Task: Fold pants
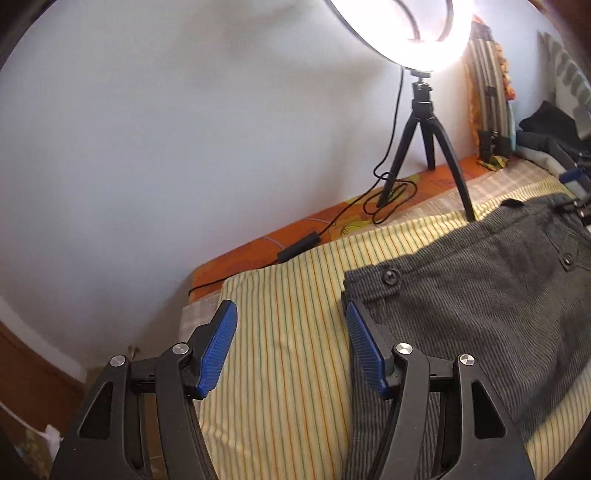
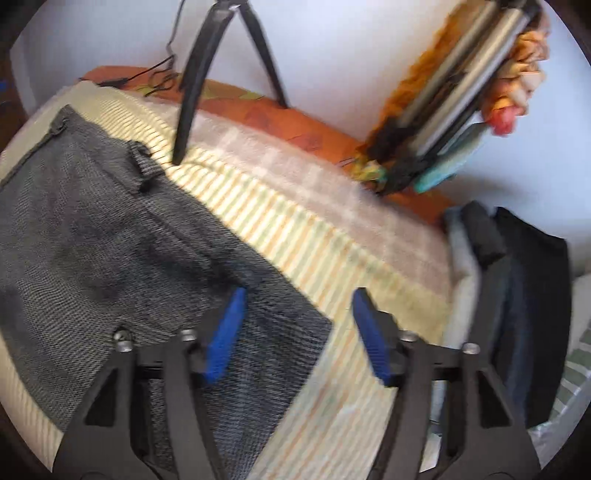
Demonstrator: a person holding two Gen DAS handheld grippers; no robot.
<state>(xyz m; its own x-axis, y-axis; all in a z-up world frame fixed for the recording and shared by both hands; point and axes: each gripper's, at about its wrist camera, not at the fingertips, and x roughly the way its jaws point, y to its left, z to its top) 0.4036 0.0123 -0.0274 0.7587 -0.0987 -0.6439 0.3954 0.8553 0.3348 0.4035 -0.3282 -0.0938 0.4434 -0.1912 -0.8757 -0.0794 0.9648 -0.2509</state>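
Nearest in both wrist views is a striped yellow sheet (image 1: 295,332) spread over a bed, with fine green and orange lines running along it. The grey pants (image 1: 480,295) lie flat on this sheet, waistband toward the wall, a dark button (image 1: 390,277) showing on the band. Under the sheet's far edge an orange patterned mattress cover (image 1: 258,251) shows as a strip against the pale wall (image 1: 184,129).

On that strip stands a black tripod (image 1: 421,147) carrying a glowing ring light (image 1: 406,33); one tripod leg reaches onto the sheet just beside the waistband, and its cable (image 1: 388,199) loops along the orange strip. In the right wrist view a pile of dark folded clothes (image 2: 524,314) sits at the right edge of the bed, and a bundle of striped and orange fabric (image 2: 461,92) leans against the wall beyond it; this view is motion-blurred.

The left gripper (image 1: 291,325) hovers low over the sheet, its jaws spread wide and gripping nothing, the right-hand blue pad (image 1: 364,347) at the pants' left edge. The right gripper (image 2: 297,317) is likewise spread wide and empty, its left-hand pad (image 2: 227,332) over the pants' right corner and the other over bare sheet.
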